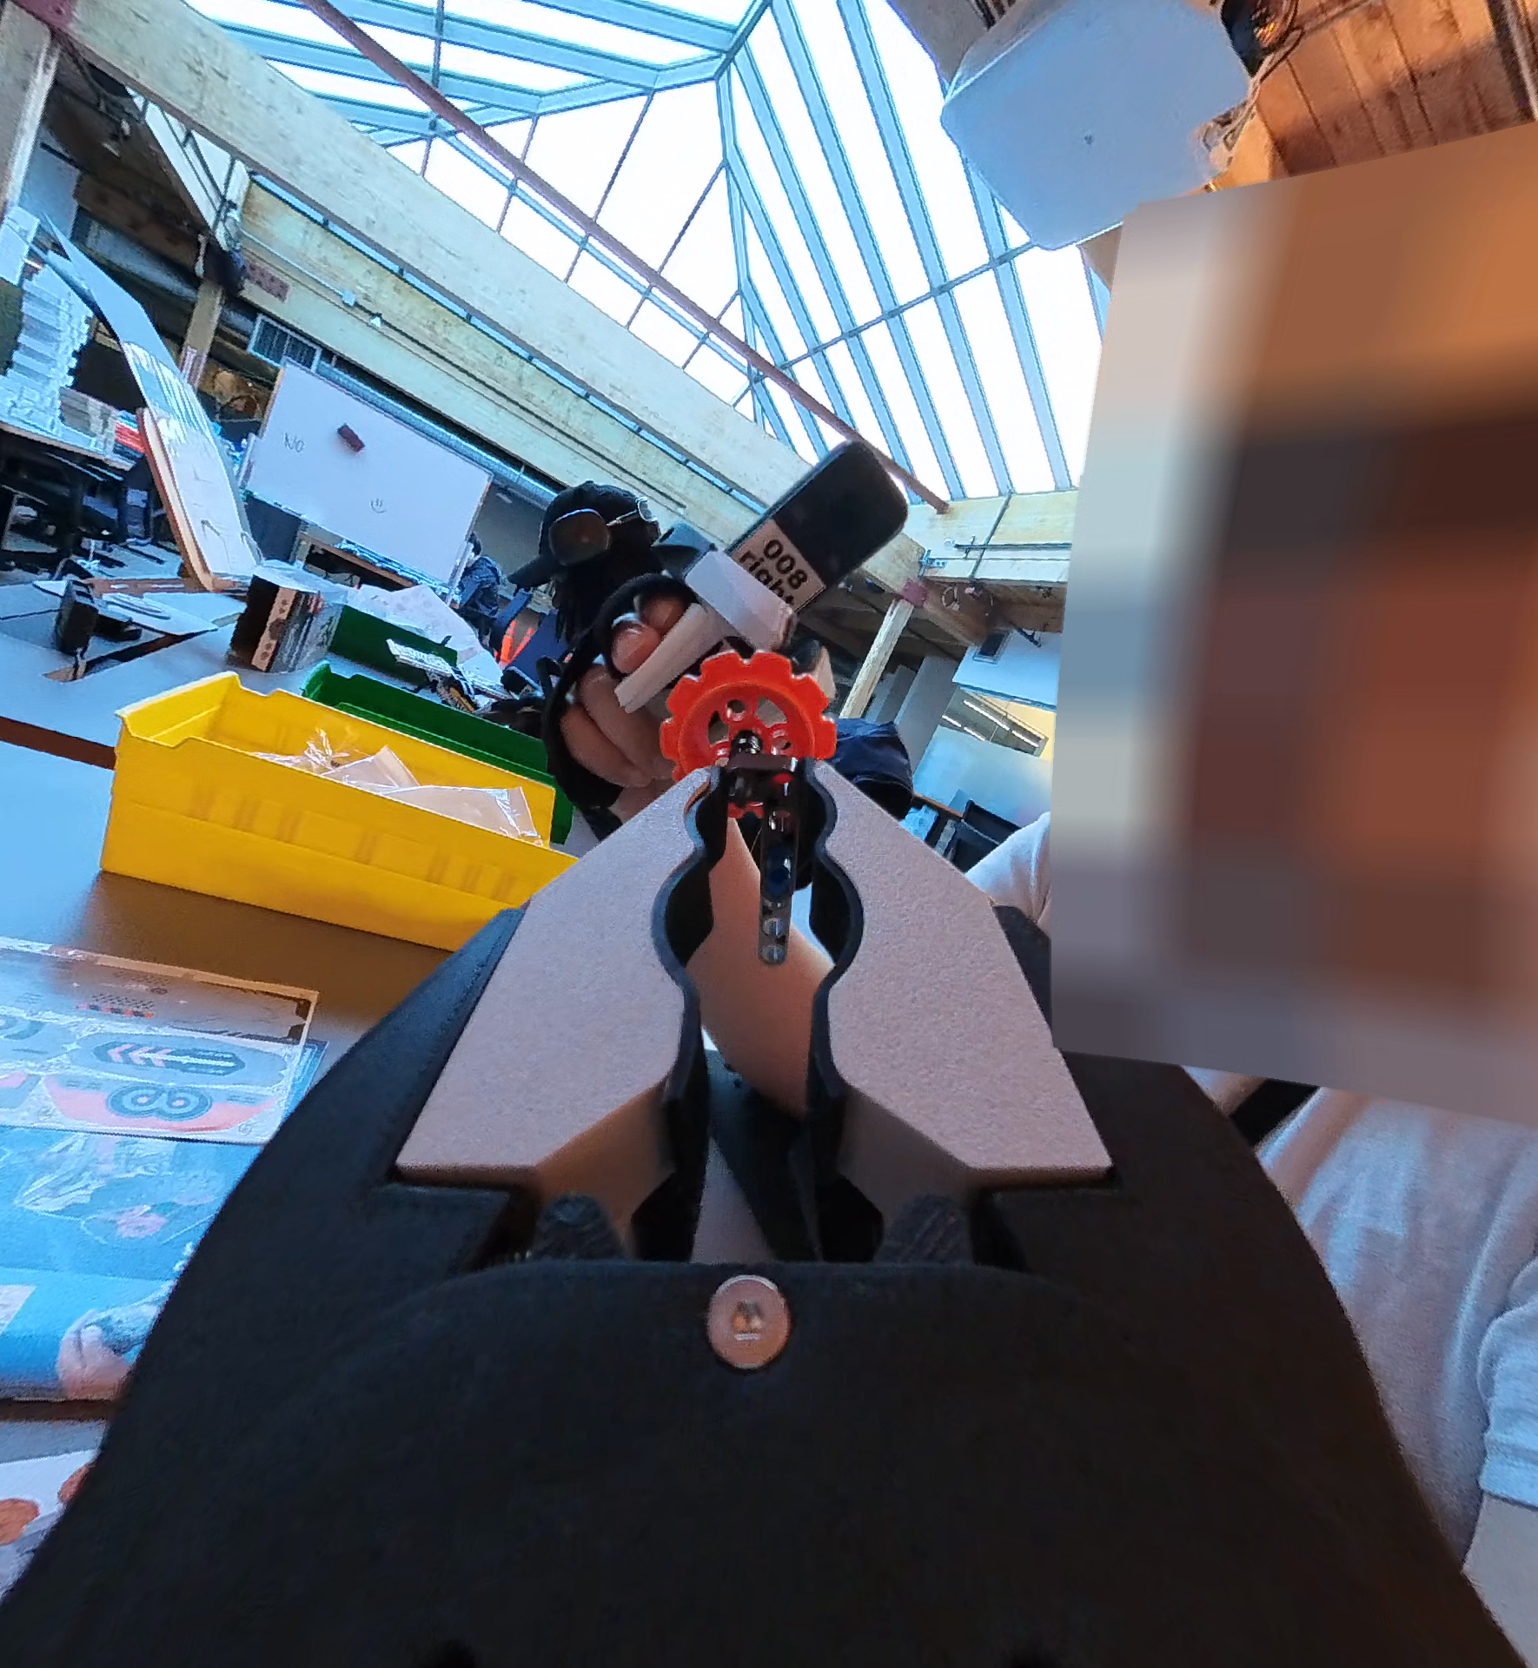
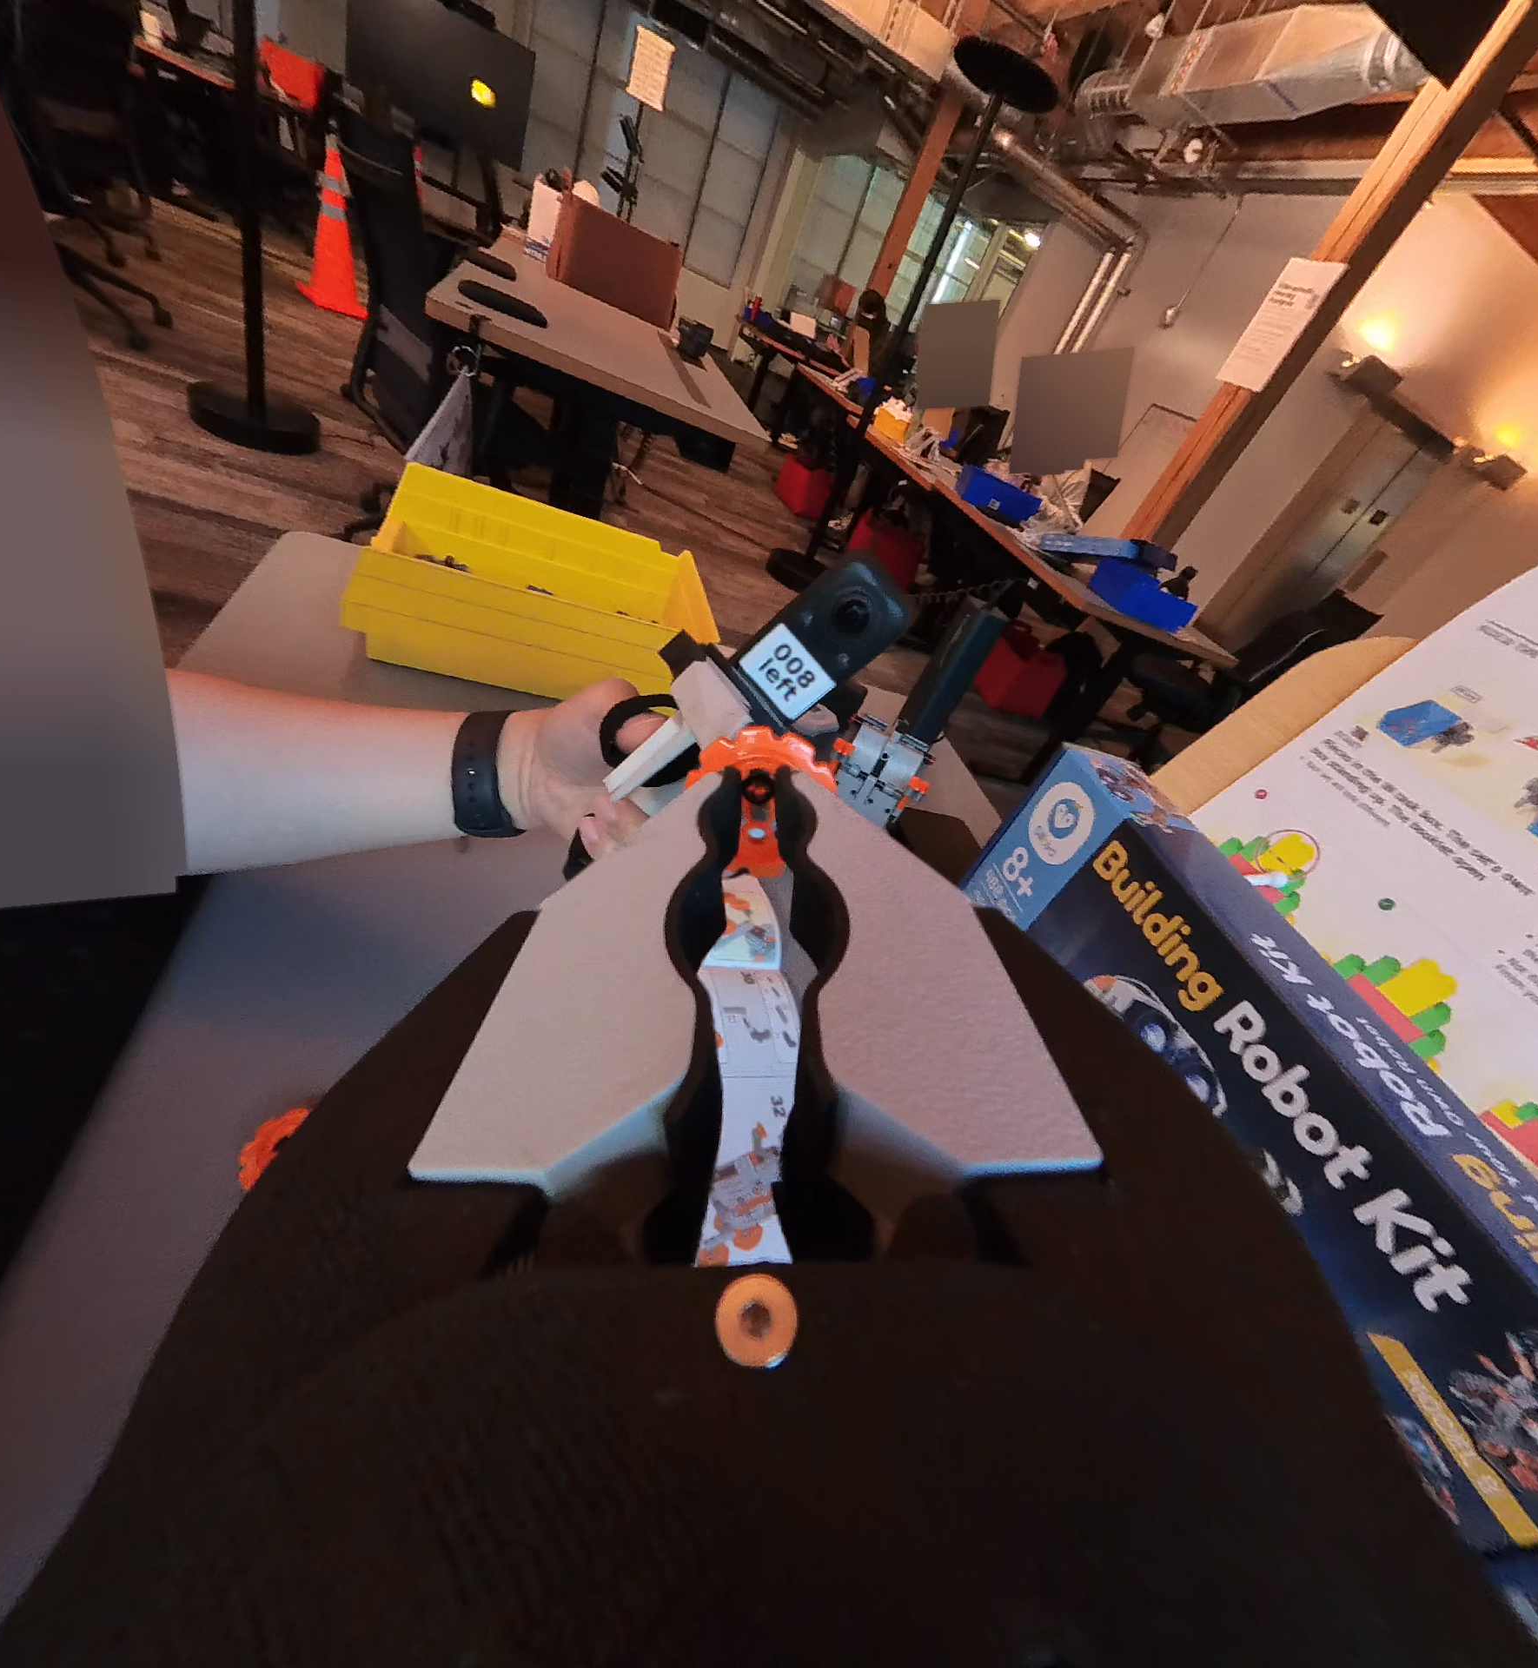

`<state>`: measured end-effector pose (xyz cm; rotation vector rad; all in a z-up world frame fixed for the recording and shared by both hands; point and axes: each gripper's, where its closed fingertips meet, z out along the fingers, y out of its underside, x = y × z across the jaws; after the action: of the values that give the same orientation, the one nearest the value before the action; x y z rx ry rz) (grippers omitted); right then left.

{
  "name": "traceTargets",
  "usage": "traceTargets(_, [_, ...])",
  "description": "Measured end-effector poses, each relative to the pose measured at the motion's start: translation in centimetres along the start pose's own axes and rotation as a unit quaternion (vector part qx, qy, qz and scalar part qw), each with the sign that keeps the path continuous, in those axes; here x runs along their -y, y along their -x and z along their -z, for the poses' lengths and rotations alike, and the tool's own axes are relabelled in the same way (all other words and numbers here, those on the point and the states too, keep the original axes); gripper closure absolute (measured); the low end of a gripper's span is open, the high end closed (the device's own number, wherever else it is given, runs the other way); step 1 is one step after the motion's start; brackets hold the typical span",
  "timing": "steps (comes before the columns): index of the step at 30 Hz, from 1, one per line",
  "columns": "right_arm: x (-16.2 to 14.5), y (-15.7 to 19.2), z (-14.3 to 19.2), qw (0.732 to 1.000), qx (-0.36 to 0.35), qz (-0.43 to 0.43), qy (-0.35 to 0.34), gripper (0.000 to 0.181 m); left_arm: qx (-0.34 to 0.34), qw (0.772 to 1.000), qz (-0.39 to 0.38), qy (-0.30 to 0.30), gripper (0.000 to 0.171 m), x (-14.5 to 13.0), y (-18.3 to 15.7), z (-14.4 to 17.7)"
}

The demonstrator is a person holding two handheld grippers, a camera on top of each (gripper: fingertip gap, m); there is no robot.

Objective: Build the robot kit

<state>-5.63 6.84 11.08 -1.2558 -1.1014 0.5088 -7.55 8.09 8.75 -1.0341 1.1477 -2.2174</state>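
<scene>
Above the grey table [image 2: 314, 948], both grippers — left [image 1: 752, 776], right [image 2: 752, 785] — pinch one orange gear assembly [image 1: 747, 713], yellow bin [image 1: 296, 812] behind, kit box [image 2: 1289, 1083] beside.

Two yellow bins [image 1: 314, 812] [image 2: 522, 587], one orange gear [image 1: 747, 713], one green bin [image 1: 440, 713].

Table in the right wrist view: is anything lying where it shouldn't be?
Maybe. One loose orange gear lies alone on the grey table, half hidden behind the body of the right tongs and away from the yellow bin. Nothing looks spilled or broken.
</scene>
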Motion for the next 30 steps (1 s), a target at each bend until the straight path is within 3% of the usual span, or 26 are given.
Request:
traceTargets(18, [-1.9, 0.1, -1.6, 1.000, 0.010, -0.014, 0.016, 0.176, 0.015, 1.000, 0.003, 0.011, 0.160, 0.0, 0.2, -0.1])
traceTargets(24, [-3.1, -0.7, -0.5, 0.999, 0.004, -0.024, 0.038, 0.176, 0.055, 0.998, 0.002, 0.018, 0.160, -0.5, 1.7, -0.8])
traceTargets(30, [-4.1, -1.4, 1.8, 0.997, 0.010, -0.058, 0.051, 0.176, 0.066, 0.997, 0.021, -0.017, 0.160, -0.8, 3.3, -3.0])
